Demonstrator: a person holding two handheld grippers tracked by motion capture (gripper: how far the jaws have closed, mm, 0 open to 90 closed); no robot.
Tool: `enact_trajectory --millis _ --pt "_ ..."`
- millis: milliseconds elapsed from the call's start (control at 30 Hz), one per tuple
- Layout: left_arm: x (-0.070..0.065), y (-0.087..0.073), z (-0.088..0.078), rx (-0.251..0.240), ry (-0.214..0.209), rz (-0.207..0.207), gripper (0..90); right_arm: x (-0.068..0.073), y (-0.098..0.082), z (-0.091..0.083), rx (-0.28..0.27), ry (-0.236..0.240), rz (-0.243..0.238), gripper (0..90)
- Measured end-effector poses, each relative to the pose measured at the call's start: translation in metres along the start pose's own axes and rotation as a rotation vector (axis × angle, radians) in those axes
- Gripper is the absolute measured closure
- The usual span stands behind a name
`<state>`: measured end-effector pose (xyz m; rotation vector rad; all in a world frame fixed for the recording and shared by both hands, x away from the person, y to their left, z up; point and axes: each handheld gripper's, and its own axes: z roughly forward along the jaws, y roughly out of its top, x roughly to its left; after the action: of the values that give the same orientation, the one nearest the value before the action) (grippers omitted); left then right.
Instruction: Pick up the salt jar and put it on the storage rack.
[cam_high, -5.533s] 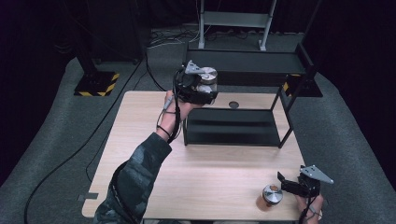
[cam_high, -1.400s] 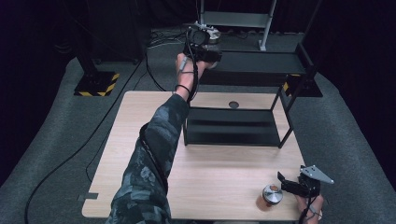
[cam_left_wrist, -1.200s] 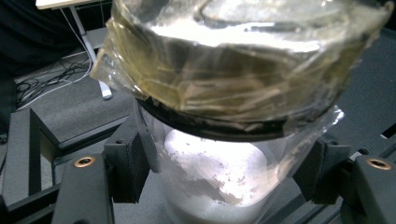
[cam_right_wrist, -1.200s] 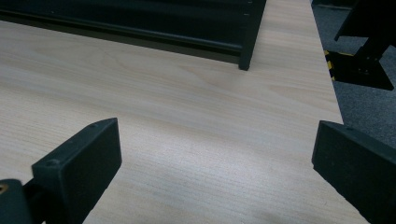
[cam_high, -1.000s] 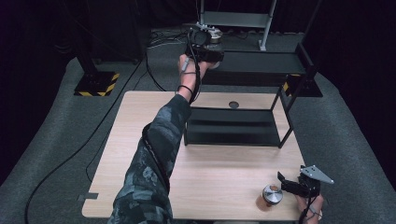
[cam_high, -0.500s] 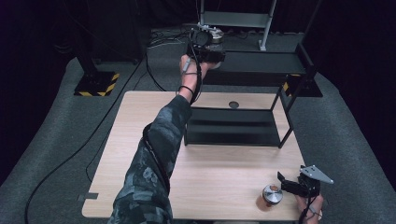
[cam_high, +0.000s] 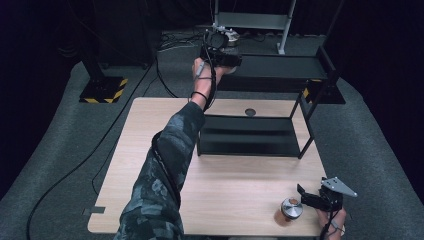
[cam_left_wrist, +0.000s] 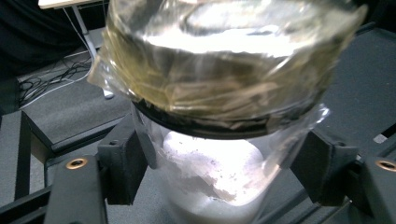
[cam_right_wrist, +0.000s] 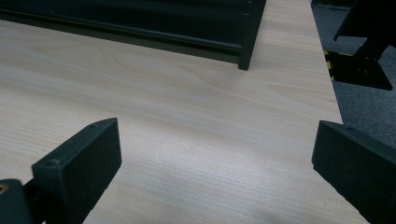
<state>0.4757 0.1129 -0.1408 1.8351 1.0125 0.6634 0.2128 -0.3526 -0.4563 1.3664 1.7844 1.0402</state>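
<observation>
Nearest, at the bench's front right corner, the right gripper rests with its jaws spread wide and nothing between them; in the right gripper view the two black jaws frame bare wood. Just beside it on the bench stands a small metal-lidded container, apart from the jaws.

Further back, a black rack stands on the rear half of the bench, its lower shelf dark and bare, its posts rising at the right. A round grommet sits in the bench top near the rear edge.

Farthest, the left arm, in a camouflage sleeve, stretches across the bench to the rack's upper shelf. The left gripper is at that shelf's left end. In the left gripper view a clear jar, holding white powder and capped with a film-wrapped lid, stands between the jaws on the dark shelf. The jaws have just been opening; they sit narrowly parted at the jar's sides, and whether the pads press on it cannot be told.
</observation>
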Motion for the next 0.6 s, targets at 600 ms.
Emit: enact_trajectory --millis 600 --pt "-0.009 -0.004 -0.043 0.045 0.030 0.100 0.2 0.001 0.001 0.001 0.005 -0.005 -0.004 0.2"
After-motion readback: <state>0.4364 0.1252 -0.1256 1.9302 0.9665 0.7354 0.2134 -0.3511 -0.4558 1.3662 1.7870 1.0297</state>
